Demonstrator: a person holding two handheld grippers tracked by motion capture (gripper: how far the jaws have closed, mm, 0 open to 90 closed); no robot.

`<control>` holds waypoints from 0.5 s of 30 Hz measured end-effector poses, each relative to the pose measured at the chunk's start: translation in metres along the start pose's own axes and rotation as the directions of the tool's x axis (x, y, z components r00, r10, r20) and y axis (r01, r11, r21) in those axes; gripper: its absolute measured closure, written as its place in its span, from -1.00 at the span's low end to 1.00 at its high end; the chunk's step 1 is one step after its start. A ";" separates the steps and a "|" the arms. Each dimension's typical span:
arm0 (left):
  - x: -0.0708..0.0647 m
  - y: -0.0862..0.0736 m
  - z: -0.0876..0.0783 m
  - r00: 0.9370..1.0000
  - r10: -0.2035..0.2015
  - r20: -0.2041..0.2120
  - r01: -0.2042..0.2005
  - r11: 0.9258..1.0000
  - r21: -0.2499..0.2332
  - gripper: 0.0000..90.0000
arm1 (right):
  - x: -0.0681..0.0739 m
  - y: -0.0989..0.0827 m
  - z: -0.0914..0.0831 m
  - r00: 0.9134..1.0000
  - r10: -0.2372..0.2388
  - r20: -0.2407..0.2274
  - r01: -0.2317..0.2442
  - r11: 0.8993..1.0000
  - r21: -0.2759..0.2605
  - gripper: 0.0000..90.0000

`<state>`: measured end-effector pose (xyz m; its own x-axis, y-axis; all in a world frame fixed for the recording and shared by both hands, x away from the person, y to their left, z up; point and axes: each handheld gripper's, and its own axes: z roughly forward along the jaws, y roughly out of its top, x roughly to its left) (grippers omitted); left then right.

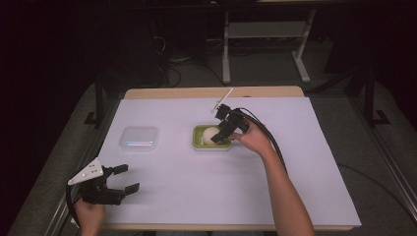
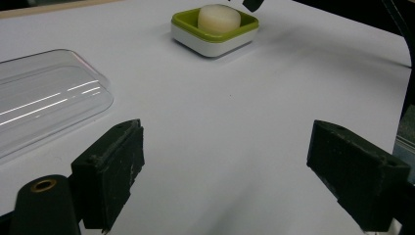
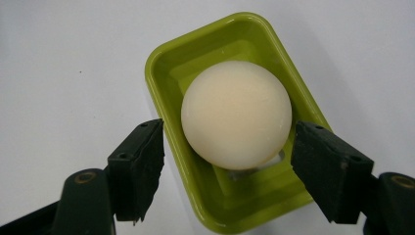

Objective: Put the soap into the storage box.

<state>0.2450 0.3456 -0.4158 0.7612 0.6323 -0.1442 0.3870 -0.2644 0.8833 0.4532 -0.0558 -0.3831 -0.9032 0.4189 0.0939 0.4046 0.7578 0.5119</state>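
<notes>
A round cream soap (image 3: 236,113) lies in a green dish (image 3: 171,73) at the middle of the white table. In the high view the soap (image 1: 211,133) and the dish (image 1: 197,139) sit just left of my right gripper (image 1: 222,133), which hovers above them, pointing down. My right gripper (image 3: 227,174) is open, its jaws wide on either side of the soap and not touching it. My left gripper (image 1: 123,178) is open near the table's front left corner, holding nothing. From the left gripper view (image 2: 225,171) the dish (image 2: 215,41) with the soap (image 2: 219,17) stands far ahead.
A clear plastic lid (image 1: 139,137) lies flat on the white sheet left of the dish, also seen as the lid (image 2: 44,98) in the left gripper view. A black cable trails from the right gripper along the forearm. The table's wooden far edge (image 1: 211,92) borders a dark floor.
</notes>
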 end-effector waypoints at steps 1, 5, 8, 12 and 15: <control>0.000 0.000 0.000 1.000 -0.001 0.000 0.001 1.000 -0.001 -0.71 | 0.000 -0.001 -0.001 1.000 0.004 -0.002 -0.004 1.000 -0.001 -0.39; 0.000 0.000 0.001 1.000 -0.001 0.001 0.001 1.000 0.002 -0.71 | 0.000 -0.004 -0.006 1.000 0.018 -0.011 -0.018 1.000 -0.003 -0.40; 0.000 0.000 0.001 1.000 0.000 0.001 0.000 1.000 0.001 -0.71 | 0.000 -0.007 -0.008 1.000 0.016 -0.012 -0.016 1.000 -0.004 -0.41; -0.001 0.000 0.001 1.000 -0.003 0.001 0.003 1.000 0.000 -0.71 | 0.002 -0.010 -0.013 1.000 0.022 -0.016 -0.022 1.000 -0.016 -0.41; -0.002 0.000 0.002 1.000 -0.004 0.002 0.004 1.000 0.001 -0.71 | 0.003 -0.015 -0.017 1.000 0.026 -0.017 -0.027 0.999 -0.025 -0.42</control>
<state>0.2447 0.3434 -0.4162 0.7606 0.6319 -0.1488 0.3910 -0.2629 0.8821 0.4417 -0.0738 -0.3760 -0.8946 0.4300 0.1218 0.4249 0.7338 0.5301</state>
